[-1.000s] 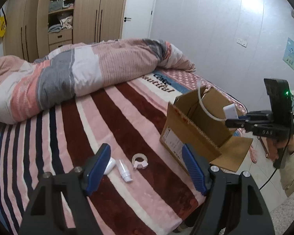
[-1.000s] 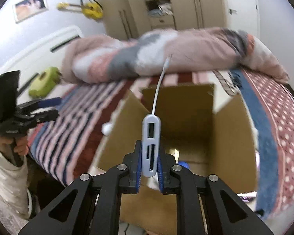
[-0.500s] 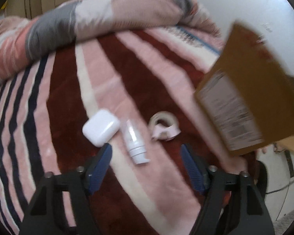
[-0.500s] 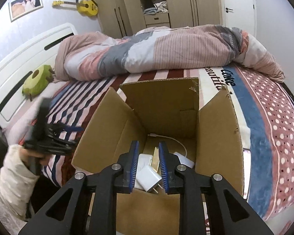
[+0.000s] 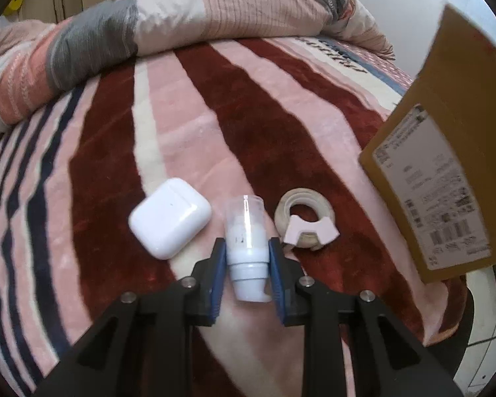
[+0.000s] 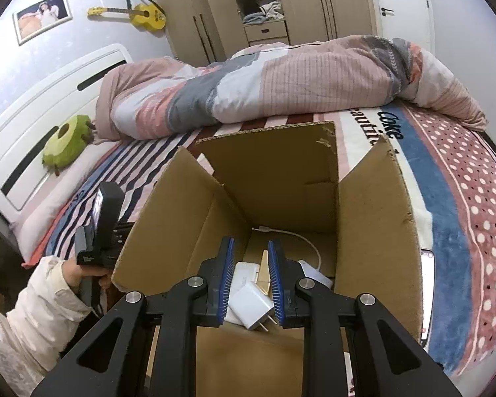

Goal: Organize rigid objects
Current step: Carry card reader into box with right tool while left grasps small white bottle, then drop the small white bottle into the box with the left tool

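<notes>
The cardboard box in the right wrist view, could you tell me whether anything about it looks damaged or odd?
Yes, slightly: the cardboard box has a ragged, torn top edge on its far flap near the right corner. The white charger and cable inside lie loosely piled, nothing spilled.

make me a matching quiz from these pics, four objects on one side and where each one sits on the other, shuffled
Things:
1. small white bottle
2. white earbud case
3. tape roll
4. white charger plug

Places:
A. inside the cardboard box
B. on the blanket, left of the bottle
C. between the fingers of the left tool
D. on the blanket, right of the bottle, nearer the box

Pairs: 1-C, 2-B, 3-D, 4-A
</notes>
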Tool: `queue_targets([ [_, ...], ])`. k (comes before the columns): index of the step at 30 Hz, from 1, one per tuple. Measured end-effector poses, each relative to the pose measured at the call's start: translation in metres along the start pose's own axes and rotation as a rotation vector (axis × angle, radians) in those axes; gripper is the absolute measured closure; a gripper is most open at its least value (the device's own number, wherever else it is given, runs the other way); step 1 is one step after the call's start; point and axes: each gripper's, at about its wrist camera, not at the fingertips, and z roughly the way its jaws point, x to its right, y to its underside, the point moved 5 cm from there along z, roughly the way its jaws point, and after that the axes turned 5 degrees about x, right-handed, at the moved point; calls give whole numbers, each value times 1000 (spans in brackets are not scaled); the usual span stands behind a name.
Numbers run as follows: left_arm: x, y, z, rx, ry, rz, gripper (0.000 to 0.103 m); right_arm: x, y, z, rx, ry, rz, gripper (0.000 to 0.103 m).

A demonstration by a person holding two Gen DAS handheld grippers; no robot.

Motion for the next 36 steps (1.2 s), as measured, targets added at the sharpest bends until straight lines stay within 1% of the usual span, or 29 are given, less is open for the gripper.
queue_targets([
  [2, 4, -8, -23, 34, 5, 20, 81, -1, 0, -1, 1, -4, -6, 86],
  [4, 14, -22, -55, 85, 17, 52, 81, -1, 0, -1, 4, -5, -7, 86],
  [6, 33, -38, -87, 138, 57, 93, 81, -1, 1, -3, 8, -6, -6, 86],
  [8, 61, -56, -120, 198, 117, 148, 81, 0, 2, -5, 10, -7, -5, 86],
  [10, 85, -69, -140, 228, 175, 189, 81, 2, 3, -6, 13, -7, -7, 86],
  [12, 113, -80, -148, 222, 234, 218, 81, 4, 3, -7, 12, -5, -6, 86],
  [14, 135, -88, -145, 202, 262, 252, 81, 6, 4, -7, 13, -3, 1, 86],
  [16, 160, -91, -131, 160, 261, 305, 81, 5, 6, -7, 11, -1, 5, 86],
  [17, 167, -91, -123, 140, 253, 312, 81, 5, 6, -7, 9, 1, 5, 86],
  [19, 173, -91, -112, 120, 224, 310, 72, 3, 8, -7, 1, 9, -1, 85],
  [20, 173, -92, -110, 121, 215, 308, 59, 2, 9, -7, 0, 12, -4, 83],
  [21, 172, -92, -111, 136, 215, 308, 47, 0, 9, -7, -1, 16, -8, 78],
  [23, 167, -88, -121, 174, 215, 308, 35, -4, 10, -8, 1, 14, -11, 78],
  [25, 158, -88, -130, 194, 209, 300, 35, -12, 8, -10, 11, -7, -13, 78],
  [26, 147, -88, -138, 210, 207, 283, 34, -20, 6, -10, 17, -24, -17, 78],
  [29, 119, -86, -155, 245, 189, 243, 28, -49, 0, -9, 30, -57, -52, 78],
  [30, 105, -83, -162, 255, 172, 232, 26, -59, -1, -10, 36, -67, -64, 78],
  [32, 76, -78, -173, 267, 137, 205, 25, -86, -7, -9, 52, -102, -89, 78],
  [36, 18, -58, -192, 297, 64, 144, 19, -148, -11, 2, 59, -185, -145, 78],
])
